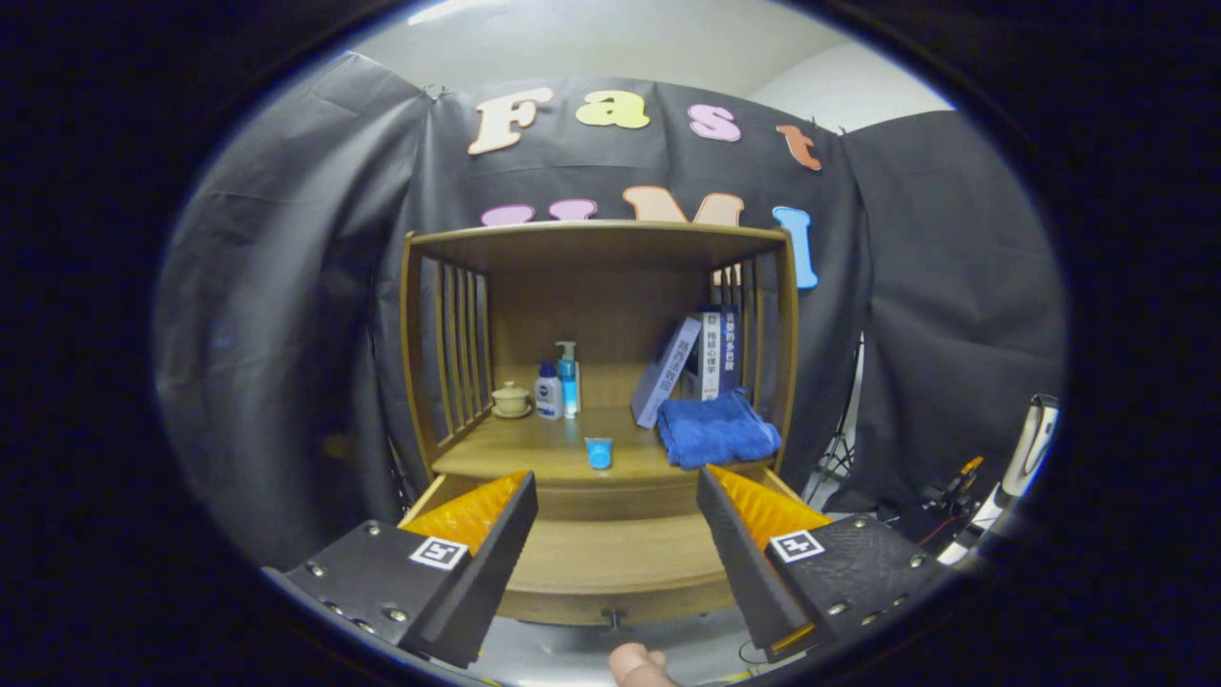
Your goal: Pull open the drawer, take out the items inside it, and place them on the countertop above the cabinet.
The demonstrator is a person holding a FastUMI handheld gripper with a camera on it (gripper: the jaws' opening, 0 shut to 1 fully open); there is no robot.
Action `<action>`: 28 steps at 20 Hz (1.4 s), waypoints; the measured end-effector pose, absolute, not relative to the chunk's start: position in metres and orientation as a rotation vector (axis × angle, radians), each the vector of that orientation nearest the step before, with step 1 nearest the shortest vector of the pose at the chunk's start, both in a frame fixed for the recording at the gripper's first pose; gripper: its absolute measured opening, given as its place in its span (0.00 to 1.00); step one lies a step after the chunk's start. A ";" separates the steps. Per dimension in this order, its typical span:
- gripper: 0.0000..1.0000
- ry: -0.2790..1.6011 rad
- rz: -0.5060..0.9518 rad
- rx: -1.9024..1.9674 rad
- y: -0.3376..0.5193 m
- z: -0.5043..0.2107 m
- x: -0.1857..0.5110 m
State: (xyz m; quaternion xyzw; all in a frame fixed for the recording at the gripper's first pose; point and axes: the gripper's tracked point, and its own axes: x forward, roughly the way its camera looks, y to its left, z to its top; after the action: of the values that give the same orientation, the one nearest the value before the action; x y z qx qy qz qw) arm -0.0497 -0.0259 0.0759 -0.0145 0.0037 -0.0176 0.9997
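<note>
- Drawer (pixel 610 563) of the wooden cabinet (pixel 410 334) stands pulled open, just ahead of and between the fingers; its floor looks bare from here, though the near corners are hidden behind the fingers. A small knob sits at the middle of its front.
- Gripper (pixel 615 544): jaws wide apart, holding nothing, poised above the open drawer.
- Worktop (pixel 534 448) above the drawer, left to right: a small lidded cup (pixel 510 398) by the slatted side; a white bottle with a blue cap (pixel 548 392); a pump bottle (pixel 569 378) just beside it; a small blue cup (pixel 598 452) near the front edge, apart from the rest; a folded blue towel (pixel 715 429); books (pixel 701 363) leaning behind the towel.
- Below the drawer front, a fingertip of a person's hand (pixel 639 665) shows.
- Judgement: the blue cup at the front edge looks like an item already taken out; the task seems near its end.
- Step in hand, as judged: check the drawer for anything left. Tilt the gripper down so the hidden near corners come into sight before calling it empty.
- If something remains, come down with jaws apart, centre it between the pads, then lift clear of the drawer's front wall.
- Set it on bare wood left of the blue cup, away from the edge.
</note>
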 end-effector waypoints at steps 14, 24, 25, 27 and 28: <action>1.00 0.132 -0.009 -0.056 -0.044 -0.113 -0.056; 0.99 0.125 0.018 -0.014 -0.017 -0.136 -0.021; 0.99 0.116 0.015 -0.019 -0.015 -0.135 -0.019; 0.99 0.109 0.011 -0.037 -0.013 -0.136 -0.014; 0.99 0.108 0.012 -0.043 -0.013 -0.137 -0.011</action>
State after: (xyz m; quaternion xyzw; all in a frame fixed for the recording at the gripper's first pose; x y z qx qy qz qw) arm -0.0111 -0.0130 -0.1374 -0.0217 0.0541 0.0062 0.9983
